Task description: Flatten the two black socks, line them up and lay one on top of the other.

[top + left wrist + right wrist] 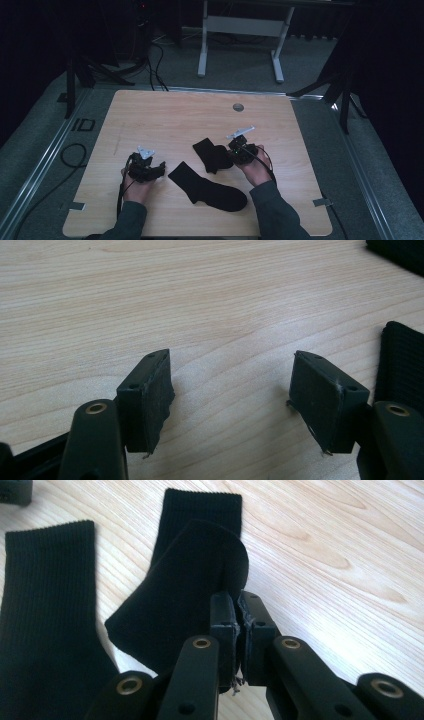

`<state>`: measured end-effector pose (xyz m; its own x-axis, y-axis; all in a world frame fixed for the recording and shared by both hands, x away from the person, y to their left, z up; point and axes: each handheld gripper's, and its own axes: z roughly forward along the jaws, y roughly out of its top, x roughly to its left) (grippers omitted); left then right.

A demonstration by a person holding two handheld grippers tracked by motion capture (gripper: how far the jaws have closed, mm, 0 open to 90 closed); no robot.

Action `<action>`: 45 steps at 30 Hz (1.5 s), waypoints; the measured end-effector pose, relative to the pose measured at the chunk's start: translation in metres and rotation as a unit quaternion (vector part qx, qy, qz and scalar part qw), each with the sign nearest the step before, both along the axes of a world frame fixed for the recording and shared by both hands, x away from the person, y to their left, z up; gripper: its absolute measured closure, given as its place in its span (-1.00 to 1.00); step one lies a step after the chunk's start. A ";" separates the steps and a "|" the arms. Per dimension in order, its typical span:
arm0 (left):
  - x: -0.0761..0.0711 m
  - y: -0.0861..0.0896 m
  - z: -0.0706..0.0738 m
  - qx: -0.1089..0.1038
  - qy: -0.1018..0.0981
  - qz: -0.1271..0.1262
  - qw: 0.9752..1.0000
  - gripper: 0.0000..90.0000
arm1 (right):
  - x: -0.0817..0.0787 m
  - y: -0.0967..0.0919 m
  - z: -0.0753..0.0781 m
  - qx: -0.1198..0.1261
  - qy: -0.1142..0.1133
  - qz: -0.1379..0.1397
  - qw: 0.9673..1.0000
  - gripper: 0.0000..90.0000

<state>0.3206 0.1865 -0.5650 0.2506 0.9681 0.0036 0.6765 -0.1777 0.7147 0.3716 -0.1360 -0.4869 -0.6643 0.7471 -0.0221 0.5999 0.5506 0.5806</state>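
1. Held sock [212,154]: black, on the desk [165,115] right of centre. Its cuff end lies at the far left, and the toe end is folded back and pinched at the near right. The long axis runs from far left to near right.
2. Right gripper [236,152]: fingers [252,630] closed almost flat on a thin fold of the held sock's toe, with the fabric draping away from them toward the cuff.
3. Second sock [207,187]: black, flat and L-shaped, lying nearer the person at centre. Its cuff points far left and its foot runs right. It sits just beside the held sock.
4. Left gripper [150,170]: fingers [147,400] wide apart and empty over bare desk. The second sock's cuff lies just to its right, so this hand is the nearer one to it.
5. Views: the right gripper view shows the pinch and fold clearly, where the high view gives a dark blur. The high view alone shows both socks' full layout. The left gripper view shows only a ribbed edge of the second sock [402,370].
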 end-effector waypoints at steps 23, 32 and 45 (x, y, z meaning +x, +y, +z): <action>0.000 0.000 0.000 0.000 0.001 0.000 1.000 -0.24 | -0.012 -0.076 -0.018 -0.050 0.024 -0.055 0.997 0.91; 0.000 -0.001 0.000 0.000 0.000 0.002 1.000 -0.24 | -0.009 -0.083 -0.013 -0.033 -0.002 -0.060 0.998 0.45; 0.000 0.000 0.000 0.000 0.000 -0.001 1.000 -0.25 | 0.017 0.007 -0.016 -0.009 -0.039 0.078 0.996 0.45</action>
<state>0.3205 0.1865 -0.5651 0.2524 0.9676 0.0042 0.6765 -0.1796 0.7143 0.3889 -0.1294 -0.5030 -0.7679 0.6340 -0.0917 0.4592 0.6445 0.6114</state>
